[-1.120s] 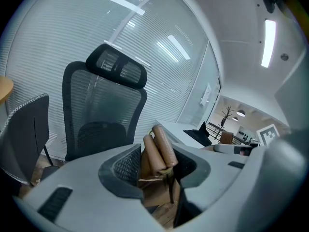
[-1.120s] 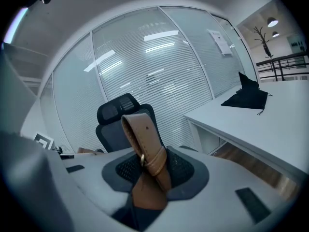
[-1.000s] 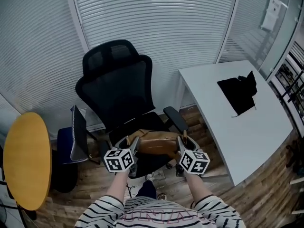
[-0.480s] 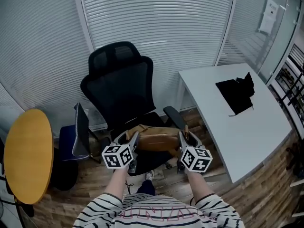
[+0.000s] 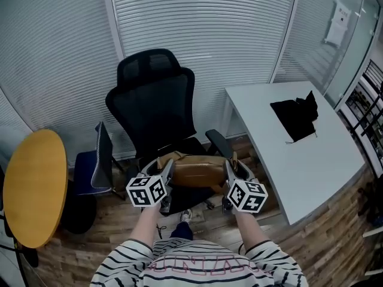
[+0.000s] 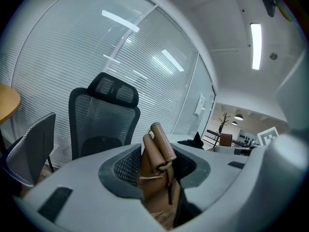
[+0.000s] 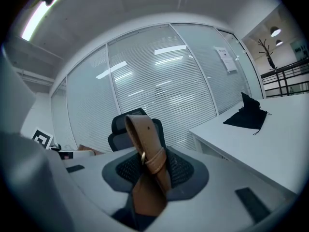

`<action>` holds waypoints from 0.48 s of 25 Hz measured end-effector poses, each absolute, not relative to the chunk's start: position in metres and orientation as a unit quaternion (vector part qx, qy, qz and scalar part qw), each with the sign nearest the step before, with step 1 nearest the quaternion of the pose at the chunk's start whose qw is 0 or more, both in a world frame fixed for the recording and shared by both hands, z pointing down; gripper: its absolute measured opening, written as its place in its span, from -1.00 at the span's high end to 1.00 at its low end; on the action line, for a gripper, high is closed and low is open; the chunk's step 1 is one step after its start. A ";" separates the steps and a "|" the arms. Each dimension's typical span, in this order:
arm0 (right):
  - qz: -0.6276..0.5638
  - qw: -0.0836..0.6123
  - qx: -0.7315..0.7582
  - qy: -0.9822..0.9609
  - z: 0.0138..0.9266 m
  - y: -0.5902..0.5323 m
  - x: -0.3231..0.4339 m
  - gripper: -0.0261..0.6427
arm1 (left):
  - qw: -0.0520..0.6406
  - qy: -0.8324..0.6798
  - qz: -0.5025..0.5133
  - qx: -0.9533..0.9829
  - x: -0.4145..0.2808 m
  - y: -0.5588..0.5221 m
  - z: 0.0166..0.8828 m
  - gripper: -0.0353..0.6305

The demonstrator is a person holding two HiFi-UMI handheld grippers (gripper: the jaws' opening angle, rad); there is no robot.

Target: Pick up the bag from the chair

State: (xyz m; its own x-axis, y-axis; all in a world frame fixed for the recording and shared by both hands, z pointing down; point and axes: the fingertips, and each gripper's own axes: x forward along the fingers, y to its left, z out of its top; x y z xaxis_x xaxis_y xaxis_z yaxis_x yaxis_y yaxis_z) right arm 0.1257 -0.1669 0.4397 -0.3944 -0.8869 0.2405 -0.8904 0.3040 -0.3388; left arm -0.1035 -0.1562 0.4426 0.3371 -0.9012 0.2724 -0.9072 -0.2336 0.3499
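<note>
Tan leather bag hangs stretched between the two grippers, over the front of the seat of the black mesh chair; head view does not show whether its underside touches the seat. The bag sits off the bench, beside the bench's left edge and closer to its near-left corner than to its far-left corner. Left hand-held gripper is at the bag's left end: in the left gripper view its jaws are clamped on bag leather, with a rolled handle standing up out of the jaw gap. Right hand-held gripper is at the bag's right end: in the right gripper view its jaws are closed on a flat buckled strap that rises between the pads and folds over. Marker cubes of both grippers face the head camera; forearms in striped sleeves behind them. Chair's right armrest lies between the bag and the bench's left edge. On the bench, a black cloth lies near the far-right corner, well apart from the bag. Beyond the chair, away from the bench's left edge: a second chair with a grey mesh back, then a round yellow table. White blinds run behind the chair and the bench's far edge.
</note>
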 end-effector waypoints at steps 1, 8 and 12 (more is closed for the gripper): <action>0.212 0.004 0.551 -0.807 0.439 -0.165 0.126 0.49 | 0.226 -0.575 0.007 0.786 -0.103 -0.154 0.441 0.35; 0.207 0.009 0.549 -0.810 0.437 -0.149 0.128 0.50 | 0.223 -0.576 0.008 0.786 -0.101 -0.138 0.439 0.35; 0.207 0.014 0.547 -0.811 0.441 -0.142 0.126 0.50 | 0.225 -0.579 0.009 0.783 -0.102 -0.130 0.442 0.35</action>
State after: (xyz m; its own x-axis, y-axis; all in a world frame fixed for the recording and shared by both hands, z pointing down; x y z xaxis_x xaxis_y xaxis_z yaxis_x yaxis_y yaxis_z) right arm 0.1263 -0.1420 0.4407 -0.4013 -0.8816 0.2485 -0.8929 0.3160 -0.3209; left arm -0.1022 -0.1296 0.4420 0.3291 -0.9035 0.2747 -0.9113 -0.2276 0.3432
